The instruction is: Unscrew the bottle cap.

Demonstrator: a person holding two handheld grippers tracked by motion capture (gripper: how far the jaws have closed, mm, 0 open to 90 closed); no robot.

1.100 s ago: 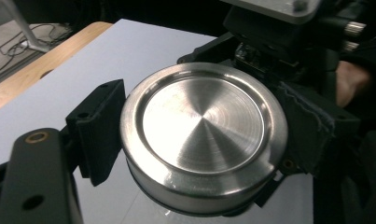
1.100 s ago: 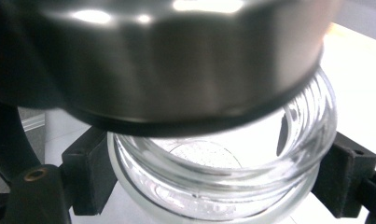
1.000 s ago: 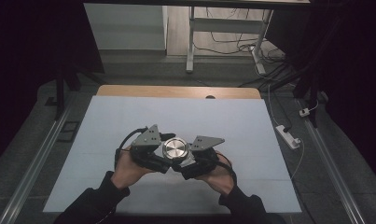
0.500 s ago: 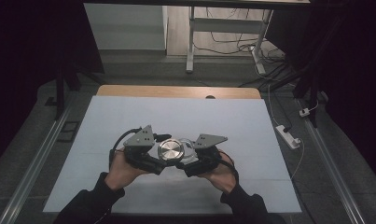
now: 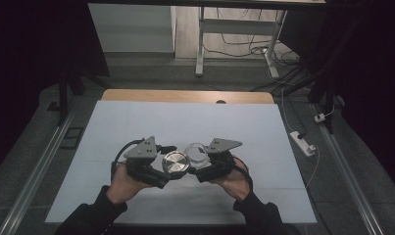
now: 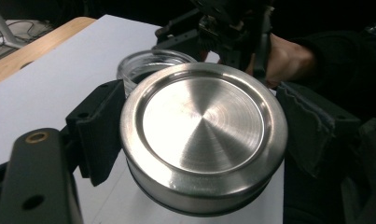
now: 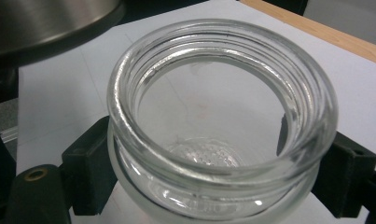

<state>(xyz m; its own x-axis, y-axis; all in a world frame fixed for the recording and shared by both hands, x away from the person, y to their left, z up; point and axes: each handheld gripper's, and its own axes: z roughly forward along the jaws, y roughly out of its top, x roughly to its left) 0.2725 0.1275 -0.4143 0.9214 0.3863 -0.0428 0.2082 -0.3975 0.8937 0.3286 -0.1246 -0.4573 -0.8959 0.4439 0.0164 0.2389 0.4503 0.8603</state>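
Looking down from the high view, the left gripper (image 5: 161,169) clamps the steel lid (image 5: 175,162) just beside the glass jar (image 5: 197,153) gripped by the right gripper (image 5: 201,169) over the table (image 5: 136,117); both gripper views confirm lid off, probably unscrewing finished, so next either set it aside or recentre it.

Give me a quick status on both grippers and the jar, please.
Left gripper shut on metal lid, lid off the jar. Right gripper shut on open glass jar, which looks empty. Lid beside jar mouth; nothing in the way.
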